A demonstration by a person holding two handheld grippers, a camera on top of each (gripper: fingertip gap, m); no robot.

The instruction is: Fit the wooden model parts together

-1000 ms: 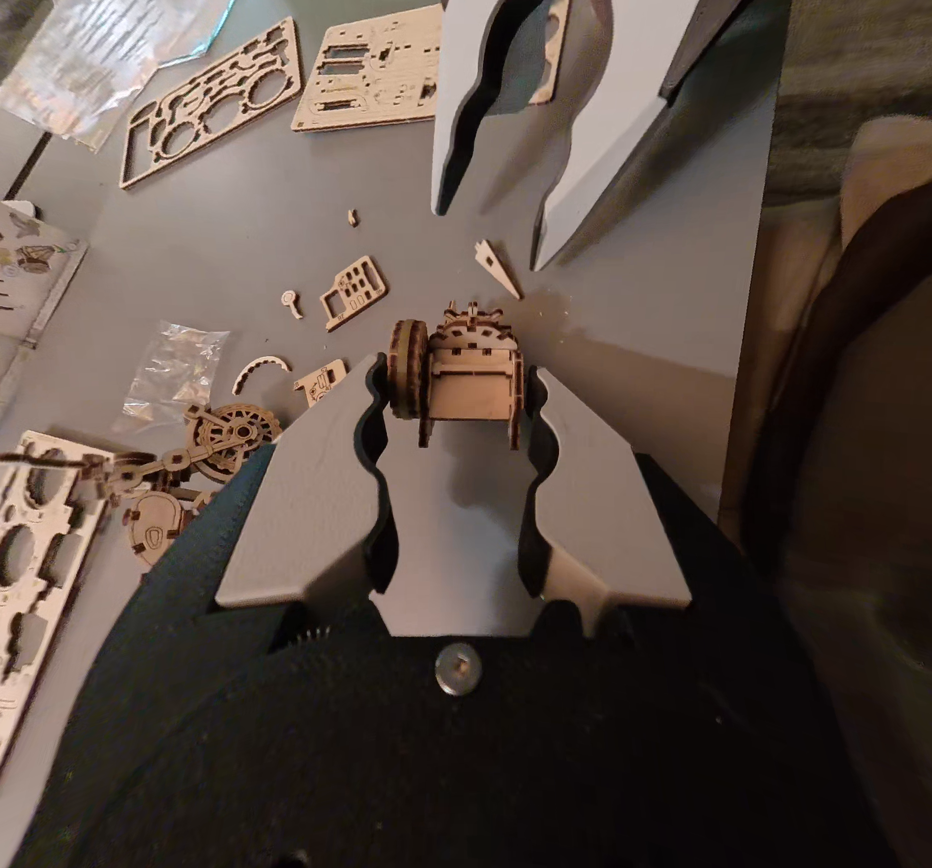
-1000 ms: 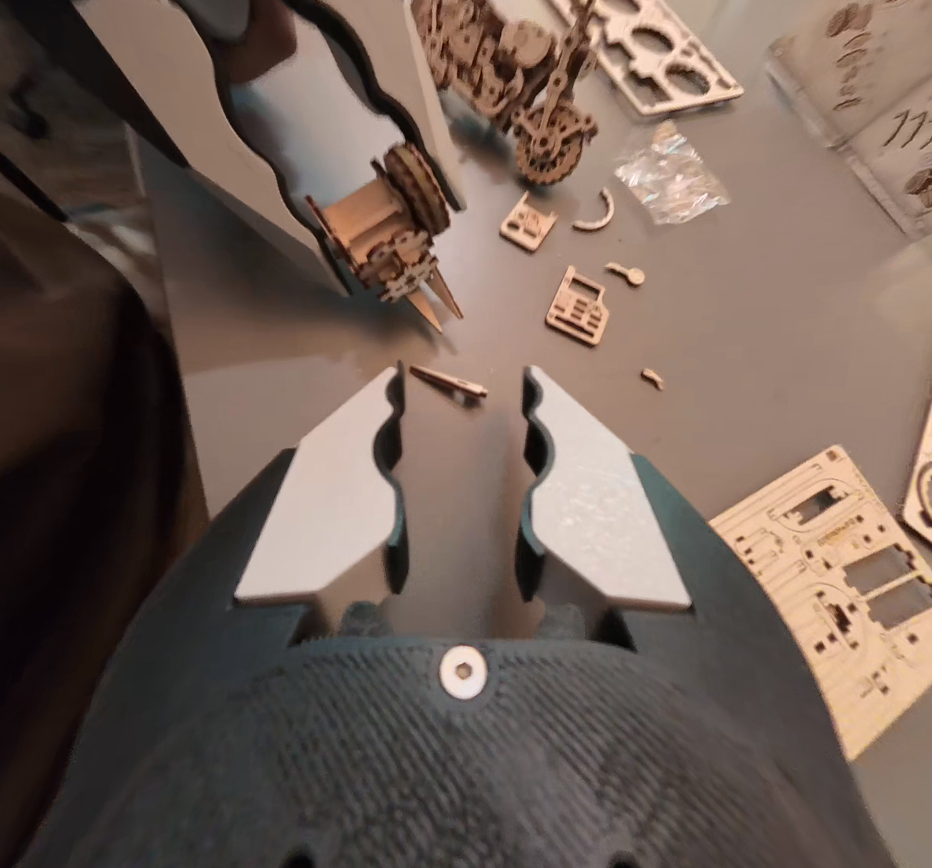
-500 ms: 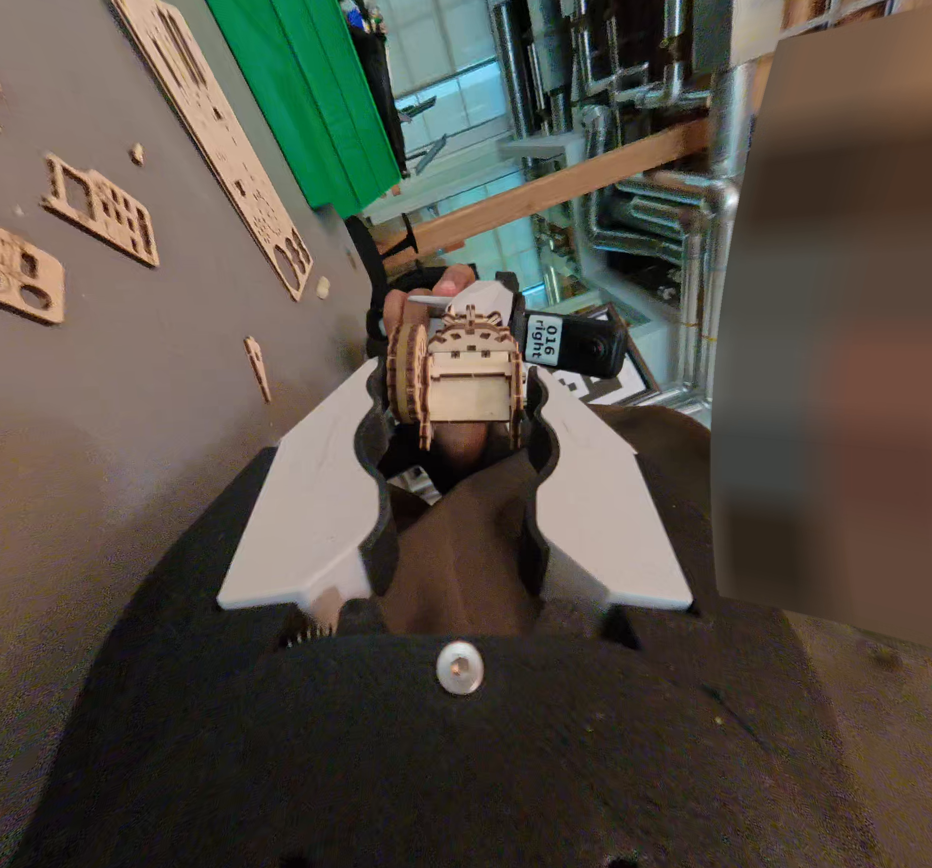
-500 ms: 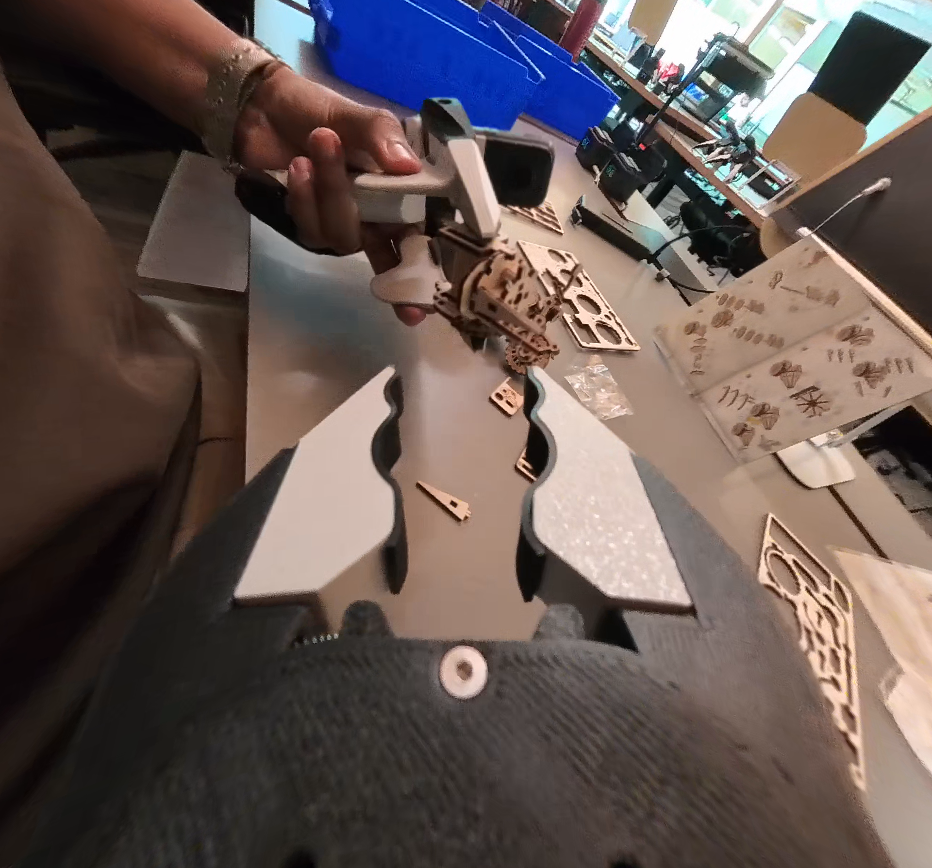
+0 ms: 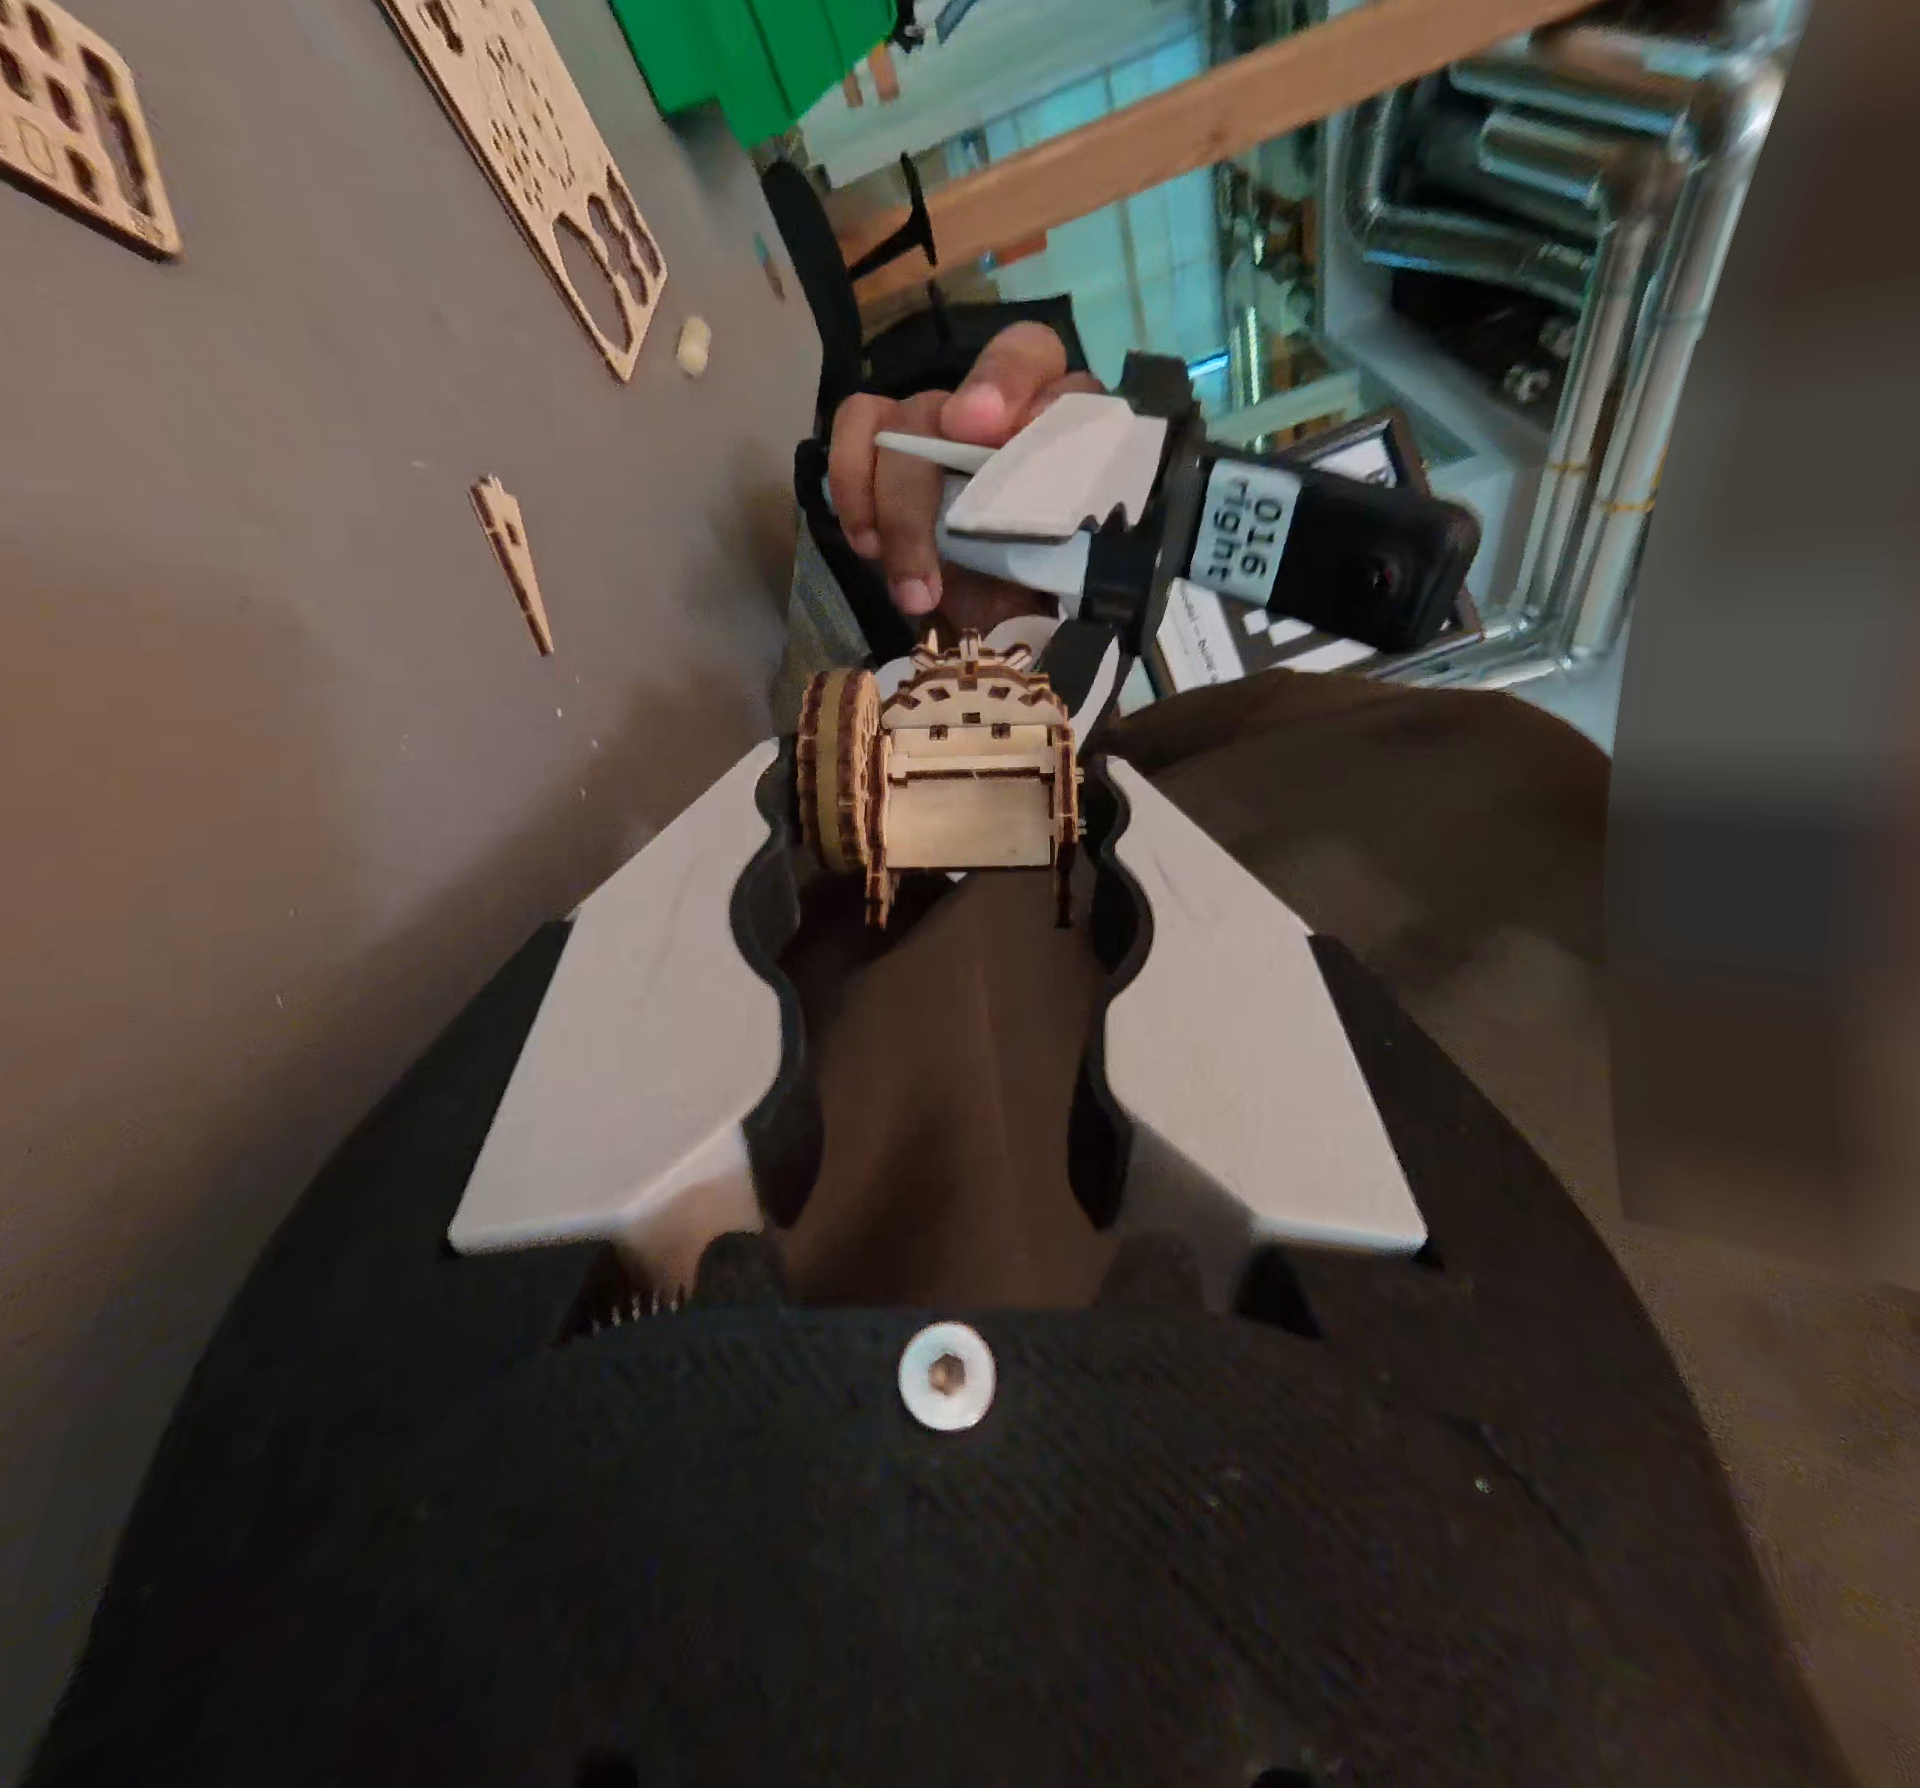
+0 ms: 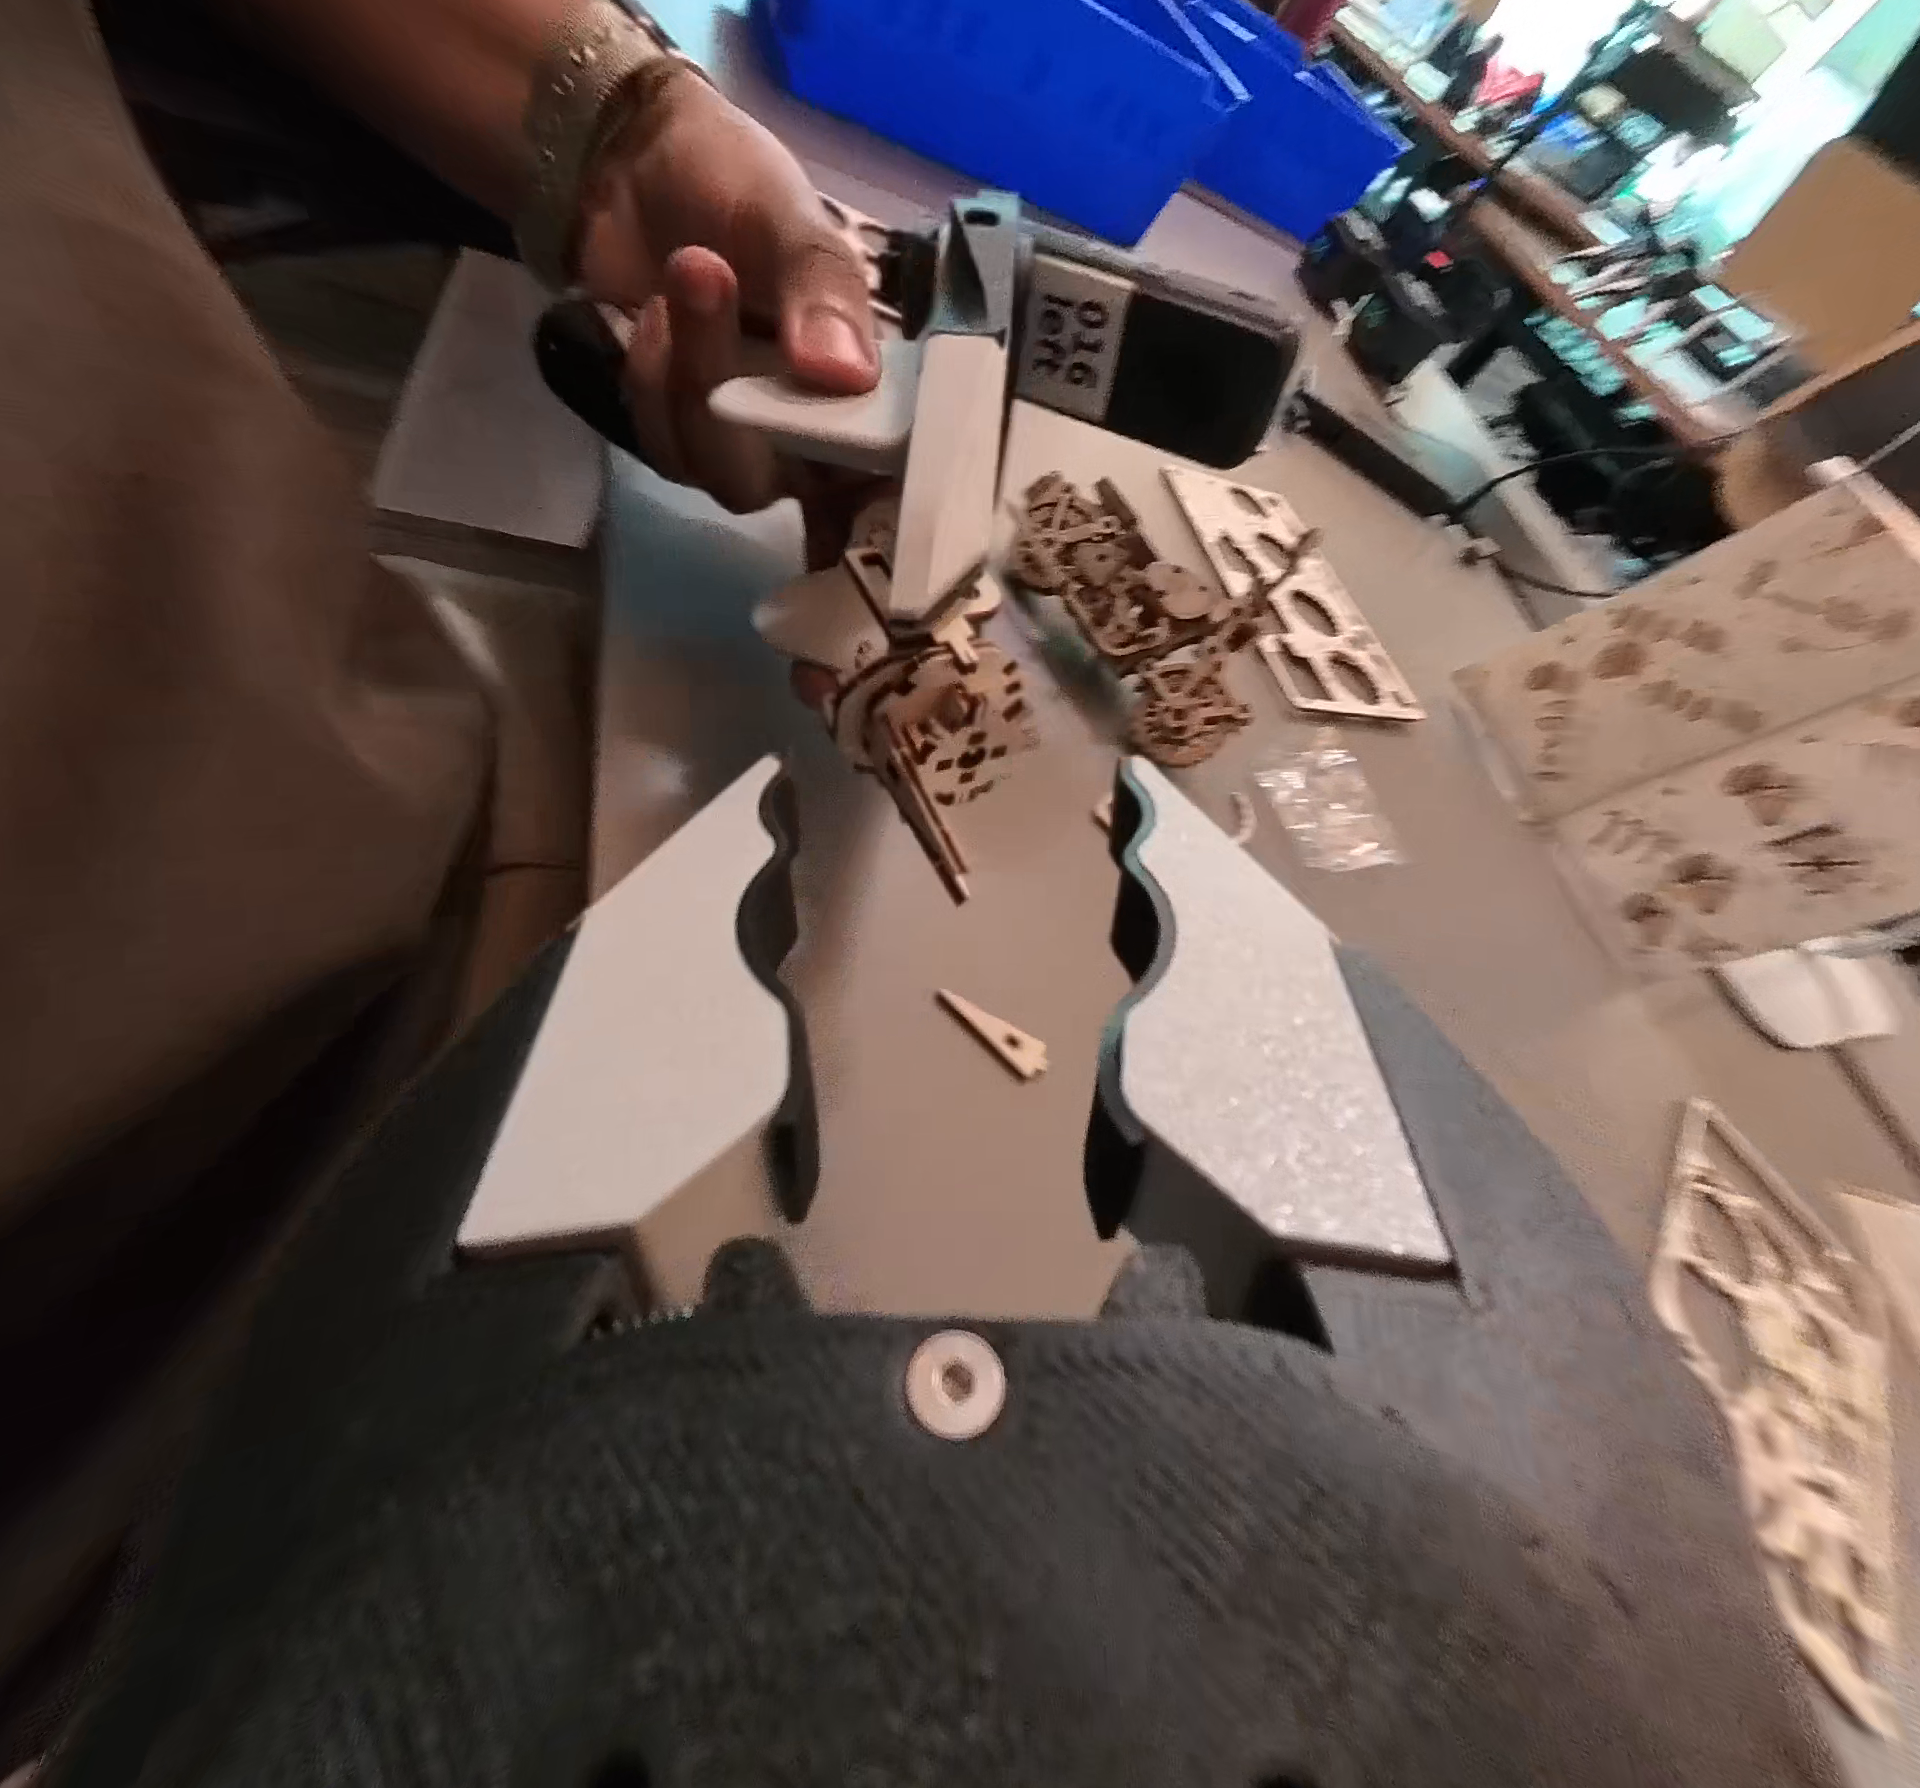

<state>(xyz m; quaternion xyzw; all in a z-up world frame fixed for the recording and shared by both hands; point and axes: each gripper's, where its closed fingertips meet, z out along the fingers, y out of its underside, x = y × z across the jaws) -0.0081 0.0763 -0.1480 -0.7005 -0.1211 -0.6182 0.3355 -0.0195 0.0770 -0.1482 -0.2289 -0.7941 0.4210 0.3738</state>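
Observation:
My left gripper [image 5: 940, 788] is shut on a small wooden sub-assembly [image 5: 961, 788], a box frame with a toothed wheel on its left side. It holds it in the air, tilted sideways. In the right wrist view the same sub-assembly [image 6: 935, 720] hangs from the left gripper with thin spikes pointing down. My right gripper [image 6: 951, 793] is open and empty, just below that sub-assembly. A loose wooden wedge piece [image 6: 992, 1034] lies on the grey table [image 6: 1455, 969] between my right fingers; it also shows in the left wrist view [image 5: 511, 559].
A larger geared wooden model [image 6: 1132, 626] and a punched sheet [image 6: 1288, 585] lie beyond. More punched sheets [image 5: 499, 86] lie on the table. Blue bins [image 6: 987, 65] stand at the back, an instruction sheet [image 6: 1725, 730] at the right. A person's hand [image 6: 717, 221] holds the left gripper. My left and right fingertips are right by each other.
The left gripper has lifted the sub-assembly off the table and turned it sideways. The right gripper has pulled back from the wedge and tilted up; both grippers now face each other more closely.

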